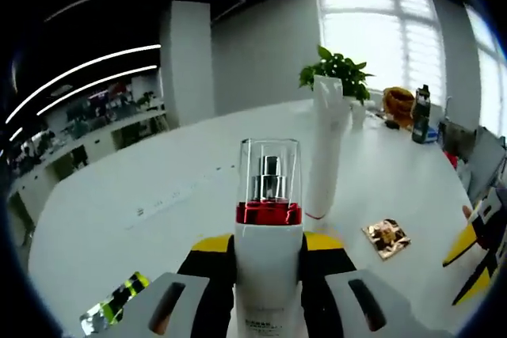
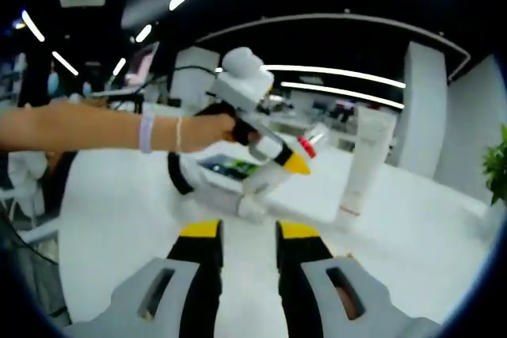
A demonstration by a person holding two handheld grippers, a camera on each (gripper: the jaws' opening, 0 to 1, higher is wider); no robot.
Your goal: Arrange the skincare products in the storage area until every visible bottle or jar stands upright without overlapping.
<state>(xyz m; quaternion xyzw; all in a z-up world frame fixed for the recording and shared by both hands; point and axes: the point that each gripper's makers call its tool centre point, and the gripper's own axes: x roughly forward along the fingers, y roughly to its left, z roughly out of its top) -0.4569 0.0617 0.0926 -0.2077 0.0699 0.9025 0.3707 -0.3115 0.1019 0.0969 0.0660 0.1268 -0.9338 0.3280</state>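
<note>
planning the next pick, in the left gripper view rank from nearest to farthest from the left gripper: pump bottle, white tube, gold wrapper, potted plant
1. White pump bottle with red collar and clear cap, held in the left gripper.
2. Crumpled gold foil wrapper, on the right.
3. Tall white tube, standing just behind the bottle.
4. Green potted plant, far back.

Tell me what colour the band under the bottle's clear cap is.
Red band, clearest in the left gripper view.

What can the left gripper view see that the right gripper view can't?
Left gripper view: a potted plant, a gold foil wrapper, and the red band and clear cap of the pump bottle clamped in the left gripper. Right gripper view: a person's arm holding that gripper, and the right gripper with nothing between its jaws. Both: the tall white tube standing on the white table.
</note>
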